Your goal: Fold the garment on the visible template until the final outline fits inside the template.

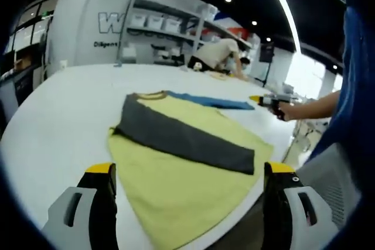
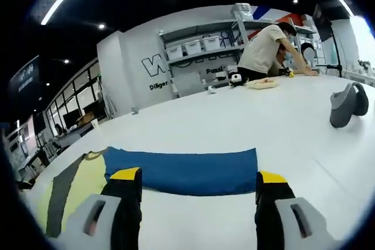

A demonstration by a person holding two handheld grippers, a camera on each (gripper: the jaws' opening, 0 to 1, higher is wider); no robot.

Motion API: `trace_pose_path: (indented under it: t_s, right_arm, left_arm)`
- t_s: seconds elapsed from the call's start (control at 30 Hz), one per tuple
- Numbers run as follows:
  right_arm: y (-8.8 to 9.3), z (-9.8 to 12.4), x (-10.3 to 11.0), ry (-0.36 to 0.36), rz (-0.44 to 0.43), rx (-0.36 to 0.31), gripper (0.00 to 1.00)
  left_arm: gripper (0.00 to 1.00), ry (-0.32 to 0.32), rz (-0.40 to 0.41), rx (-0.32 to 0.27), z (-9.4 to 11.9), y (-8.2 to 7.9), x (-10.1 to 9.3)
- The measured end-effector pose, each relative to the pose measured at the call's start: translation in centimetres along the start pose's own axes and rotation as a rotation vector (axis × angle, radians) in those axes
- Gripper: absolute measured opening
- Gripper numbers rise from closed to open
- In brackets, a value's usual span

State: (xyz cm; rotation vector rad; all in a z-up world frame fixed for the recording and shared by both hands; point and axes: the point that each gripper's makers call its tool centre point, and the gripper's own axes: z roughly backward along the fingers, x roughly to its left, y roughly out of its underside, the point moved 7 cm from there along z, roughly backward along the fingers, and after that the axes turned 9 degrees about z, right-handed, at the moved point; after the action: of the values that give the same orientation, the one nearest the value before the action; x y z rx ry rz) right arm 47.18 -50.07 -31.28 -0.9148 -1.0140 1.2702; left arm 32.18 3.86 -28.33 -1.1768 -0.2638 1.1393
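Yellow garment point(image 1: 176, 185) w/ grey band, blue sleeve point(image 2: 187, 171), flat on white surface point(image 1: 64, 103); both grippers' fingers point(image 1: 104, 203) wide apart, empty.

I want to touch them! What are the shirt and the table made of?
The shirt looks like soft, matte knit cloth, probably cotton: it lies limp and creases where folded. The table looks hard, smooth and white with a slight sheen, maybe laminate or plastic.

The left gripper point(image 1: 190, 203) has pale grey moulded jaw housings with slotted openings, black inner faces and yellow caps at the tips. The right gripper point(image 2: 199, 203) is built the same way. The person's blue top point(image 1: 351, 80) hangs loose beside them.
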Motion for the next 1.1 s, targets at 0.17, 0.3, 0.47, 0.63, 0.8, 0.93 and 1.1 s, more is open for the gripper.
trace_pose_path:
  t_s: [0.17,0.3,0.47,0.63,0.8,0.93,1.1]
  right_arm:
    - [0.6,-1.2,-2.3,0.074,0.025,0.036,0.67]
    - [0.8,-1.6,-3.5,0.113,0.035,0.051,0.59]
    - [1.4,-2.5,-4.2,0.149,0.043,0.083,0.56]
    - [1.6,-2.8,-4.6,0.174,0.058,0.091,0.5]
    - [2.3,-2.9,-4.8,0.182,0.089,0.113,0.39]
    - [2.5,-2.8,-4.8,0.195,0.096,0.123,0.32]
    - [2.7,-2.8,-5.0,0.211,0.114,0.134,0.22]
  left_arm:
    - [0.99,-0.006,0.011,0.024,-0.1,0.4,0.5]
    - [0.99,-0.012,0.016,0.031,-0.1,0.5,0.9]
    - [0.99,-0.028,0.03,0.038,0.1,0.4,1.3]
    - [0.99,-0.041,0.042,0.052,0.3,0.6,1.6]
    - [0.99,-0.041,0.045,0.06,0.3,0.7,1.5]
    - [0.99,-0.04,0.048,0.063,0.1,0.7,1.4]
    - [0.99,-0.04,0.048,0.067,0.0,0.8,1.2]
